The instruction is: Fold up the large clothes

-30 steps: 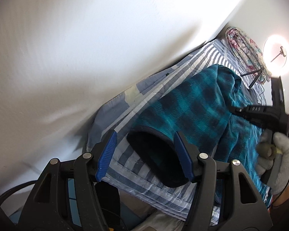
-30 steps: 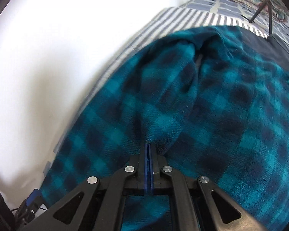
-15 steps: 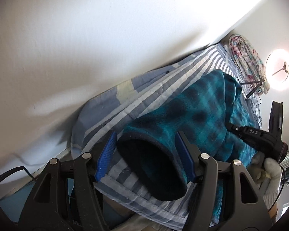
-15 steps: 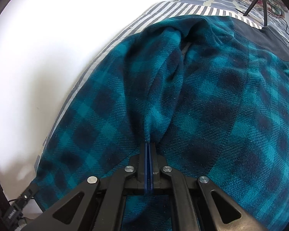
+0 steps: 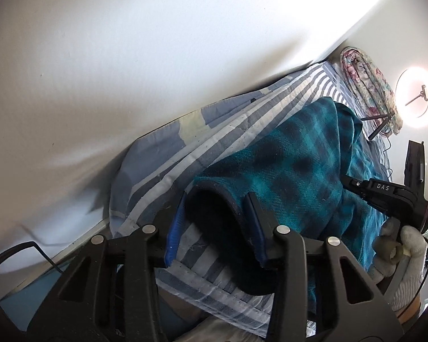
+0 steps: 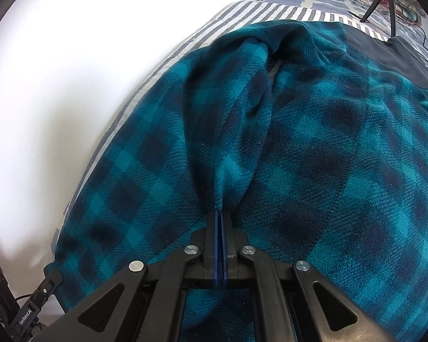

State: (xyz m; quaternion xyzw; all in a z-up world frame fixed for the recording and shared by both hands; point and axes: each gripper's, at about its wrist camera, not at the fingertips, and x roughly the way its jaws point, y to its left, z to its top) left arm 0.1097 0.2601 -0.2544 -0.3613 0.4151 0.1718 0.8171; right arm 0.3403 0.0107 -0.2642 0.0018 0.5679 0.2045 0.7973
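Note:
A teal and dark plaid fleece garment lies spread over the striped bed. Its sleeve ends in a dark-lined cuff near the bed's corner. My left gripper straddles that cuff, one blue pad on each side, and its jaws are closing; the cuff still keeps its round mouth. In the right wrist view, my right gripper is shut on a pinched ridge of the fleece. A gloved hand holds that right gripper at the right edge of the left wrist view.
A white wall runs close along the bed's far side. A folded floral quilt, a black tripod and a bright ring light sit at the bed's far end. The floor drops off below the bed's corner.
The left jaws have narrowed around the sleeve cuff, which now sits closer between the pads. The right gripper has stayed shut on the fleece ridge, with more of the garment spread in its view.

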